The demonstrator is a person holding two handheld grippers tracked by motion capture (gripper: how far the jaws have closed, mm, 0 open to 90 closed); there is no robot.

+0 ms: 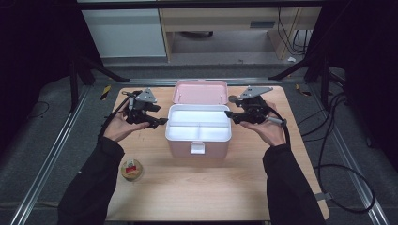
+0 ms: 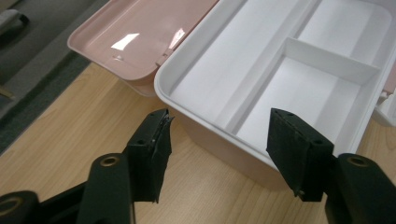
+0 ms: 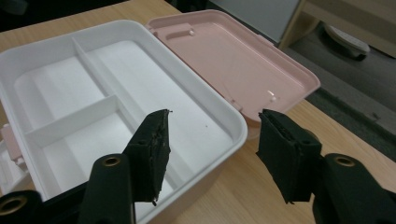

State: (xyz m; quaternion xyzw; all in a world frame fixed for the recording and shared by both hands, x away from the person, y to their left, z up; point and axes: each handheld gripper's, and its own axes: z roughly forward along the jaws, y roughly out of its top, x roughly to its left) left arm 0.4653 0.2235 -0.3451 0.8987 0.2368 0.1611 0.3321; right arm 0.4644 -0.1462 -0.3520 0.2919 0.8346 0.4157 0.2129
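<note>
- Left gripper [image 1: 159, 121], left of centre in the high view: jaws spread wide with nothing between them, tips aimed at the box's left wall.
- In the left gripper view [image 2: 217, 140] the two black jaws rise from the bottom edge, straddling the box's near rim without touching it.
- Right gripper [image 1: 231, 115], right of centre in the high view, mirrors it: jaws parted wide and empty, tips just beside the box's right wall.
- In the right gripper view [image 3: 212, 140] one jaw hangs over the white interior and the other over the bare wood beside the box's corner.
- Between them sits the pink box [image 1: 187, 147], middle of the frame, with a white tray [image 1: 199, 135] inside it, split into one long compartment and two smaller ones, all bare.
- Its lid [image 1: 200, 92] lies open toward the top of the frame, glossy inside; a white latch [image 1: 197, 148] shows on the front wall.
- Lower left, well apart from the box, a small round packet [image 1: 131, 169] rests on the wooden table [image 1: 202, 187].
- Dark sleeves come in from the bottom corners.
</note>
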